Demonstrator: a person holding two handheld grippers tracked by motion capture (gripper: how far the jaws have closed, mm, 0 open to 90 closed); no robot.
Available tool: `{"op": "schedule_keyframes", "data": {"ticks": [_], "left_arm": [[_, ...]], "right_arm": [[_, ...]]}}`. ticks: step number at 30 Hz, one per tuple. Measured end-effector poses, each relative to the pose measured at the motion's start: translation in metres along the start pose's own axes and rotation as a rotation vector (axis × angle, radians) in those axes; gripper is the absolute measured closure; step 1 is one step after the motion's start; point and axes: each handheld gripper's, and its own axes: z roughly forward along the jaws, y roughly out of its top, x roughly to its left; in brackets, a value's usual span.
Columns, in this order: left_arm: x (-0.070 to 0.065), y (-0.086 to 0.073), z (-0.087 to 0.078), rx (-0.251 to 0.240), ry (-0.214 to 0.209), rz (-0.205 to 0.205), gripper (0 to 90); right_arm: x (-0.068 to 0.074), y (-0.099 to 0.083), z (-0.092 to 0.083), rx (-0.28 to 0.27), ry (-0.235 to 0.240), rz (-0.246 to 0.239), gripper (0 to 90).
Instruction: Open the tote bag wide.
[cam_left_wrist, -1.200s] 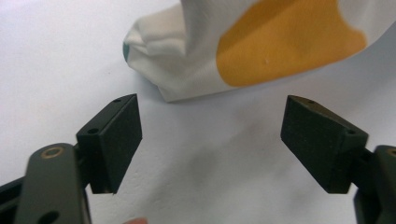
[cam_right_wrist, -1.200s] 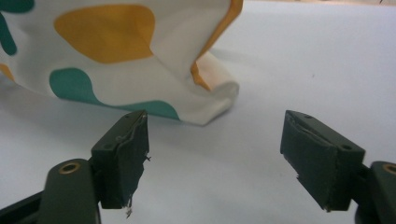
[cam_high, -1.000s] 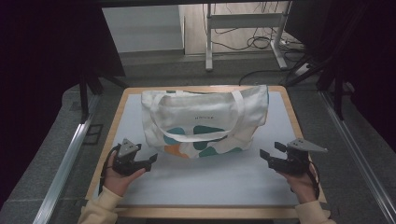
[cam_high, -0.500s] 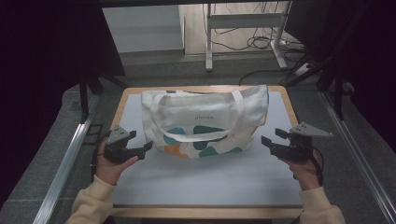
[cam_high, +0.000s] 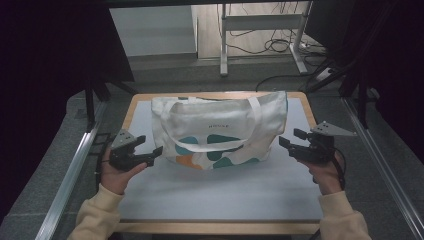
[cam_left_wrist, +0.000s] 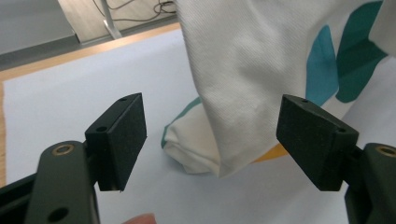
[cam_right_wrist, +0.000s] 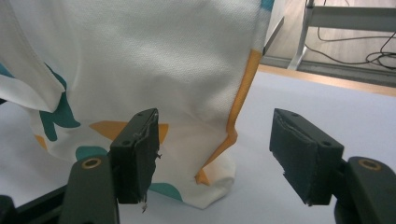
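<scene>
Tote bag (cam_high: 220, 132) lower corners folded under, hidden; left gripper (cam_high: 150, 156), right gripper (cam_high: 286, 144) jaws wide, empty.

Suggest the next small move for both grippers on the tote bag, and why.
Probably ease both grippers inward and down until each open pair of jaws straddles a bottom corner of the tote bag, then close. The left gripper and right gripper sit off the bag's lower corners, jaws open with nothing between the pads, the corner fabric just ahead in both gripper views.

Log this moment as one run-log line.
object: white canvas tote bag with teal and orange shapes flat on table | left gripper: open, off bag's corner | right gripper: open, off opposite corner
</scene>
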Motion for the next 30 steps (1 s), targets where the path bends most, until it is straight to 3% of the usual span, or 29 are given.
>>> {"op": "schedule_keyframes", "data": {"ticks": [3,7,11,16,22,30], "left_arm": [[0.001,0.001,0.001,-0.001,-0.001,-0.012,24.8],[0.000,0.007,0.002,0.001,0.009,0.003,25.5],[0.002,0.016,0.005,-0.002,0.012,0.008,26.9],[0.005,0.030,0.013,-0.012,-0.016,0.012,32.9],[0.003,0.034,0.019,-0.013,-0.050,0.016,47.4],[0.005,0.034,0.020,-0.019,-0.077,0.017,68.0]], "right_arm": [[-0.002,-0.005,0.000,-0.002,0.002,0.013,32.8],[-0.008,-0.007,0.000,0.005,-0.002,0.019,33.1],[-0.011,0.001,0.001,0.011,-0.018,0.000,33.2],[-0.015,0.018,0.010,0.020,-0.014,-0.012,33.6],[-0.014,0.030,0.017,0.015,-0.017,-0.044,35.7],[-0.021,0.037,0.036,0.045,0.065,0.012,42.8]]}}
